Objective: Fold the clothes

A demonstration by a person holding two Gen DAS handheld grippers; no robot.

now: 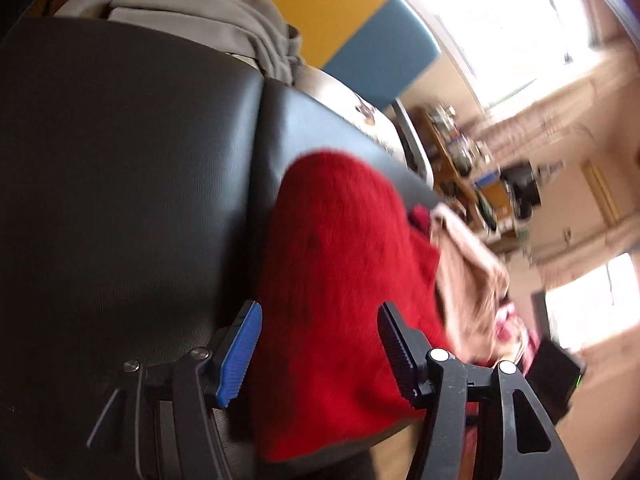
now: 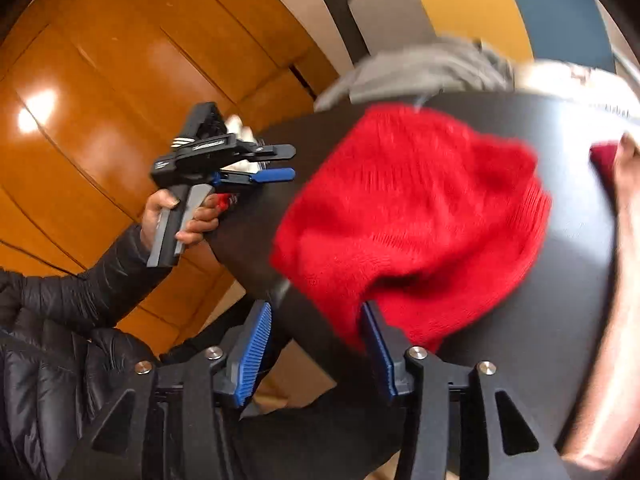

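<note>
A red knitted garment [image 1: 340, 264] lies bunched on a black padded table [image 1: 120, 160]; in the right wrist view the red garment [image 2: 412, 216] sits mid-table. My left gripper [image 1: 320, 356] is open, its blue-padded fingers [image 1: 238, 360] apart just above the garment's near edge. It also shows in the right wrist view [image 2: 276, 164], held over the table's left edge, fingers apart and empty. My right gripper [image 2: 316, 356] is open at the garment's near edge, with the right finger [image 2: 378, 354] touching the knit.
A grey garment [image 1: 208, 20] is heaped at the table's far end, seen also in the right wrist view [image 2: 424, 72]. A beige cloth [image 1: 468, 272] and a dark red piece [image 2: 604, 158] lie beyond the red one. Wooden floor [image 2: 100, 100] lies left of the table.
</note>
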